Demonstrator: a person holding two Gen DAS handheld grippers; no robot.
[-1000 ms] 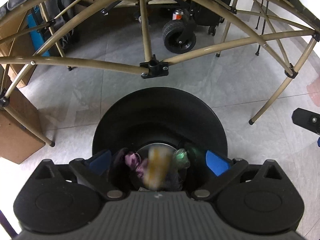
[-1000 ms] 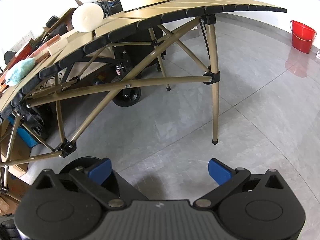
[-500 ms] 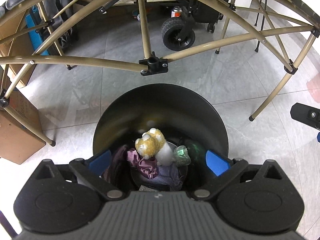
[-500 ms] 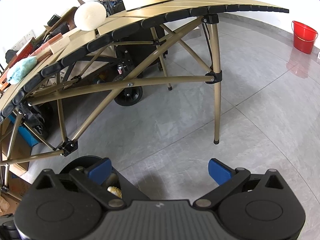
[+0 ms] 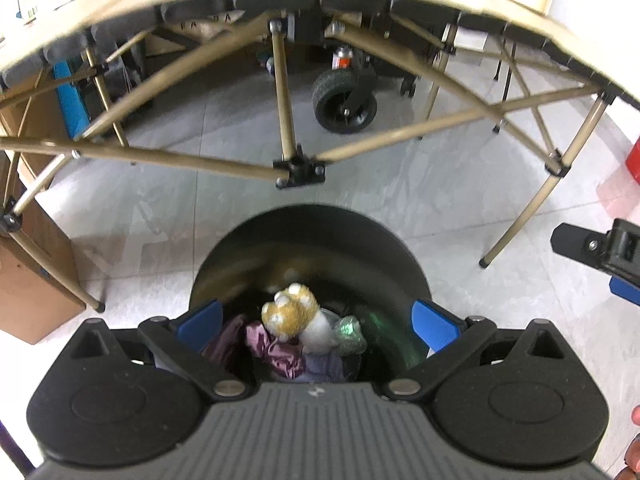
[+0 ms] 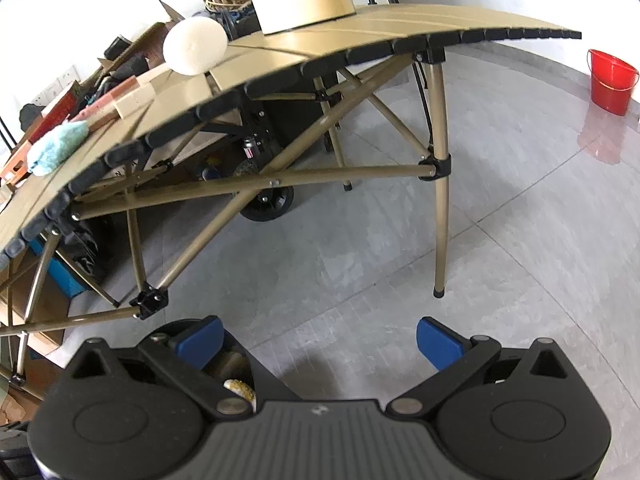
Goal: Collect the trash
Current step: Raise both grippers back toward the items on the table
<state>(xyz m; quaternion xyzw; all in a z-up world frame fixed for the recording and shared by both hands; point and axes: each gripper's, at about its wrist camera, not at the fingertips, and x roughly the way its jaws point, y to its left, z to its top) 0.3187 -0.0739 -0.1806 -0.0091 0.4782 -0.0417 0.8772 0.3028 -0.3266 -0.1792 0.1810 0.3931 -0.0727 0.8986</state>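
Observation:
A black round trash bin (image 5: 320, 240) stands on the floor under my left gripper (image 5: 316, 324), which is open and empty above it. Inside lie a yellow-and-white crumpled piece (image 5: 290, 312), a purple wrapper (image 5: 276, 352) and a green shiny scrap (image 5: 350, 330). My right gripper (image 6: 318, 338) is open and empty over the grey floor, right of the bin; the bin's rim (image 6: 232, 364) and a yellow piece (image 6: 240, 388) show by its left finger. On the tan folding table (image 6: 360, 40) lie a white ball (image 6: 195, 46) and a light blue crumpled piece (image 6: 58, 148).
The table's tan legs and braces (image 5: 298, 168) cross just beyond the bin. A black wheel (image 5: 344, 98) sits under the table. Cardboard boxes (image 5: 32, 276) stand at left. A red bucket (image 6: 610, 76) stands far right. My right gripper's finger (image 5: 600, 246) shows at the left view's right edge.
The yellow-and-white piece dropped from my left gripper and settled in the bin. My left gripper has since risen and tilted up, showing the table edge. My right gripper rose slightly.

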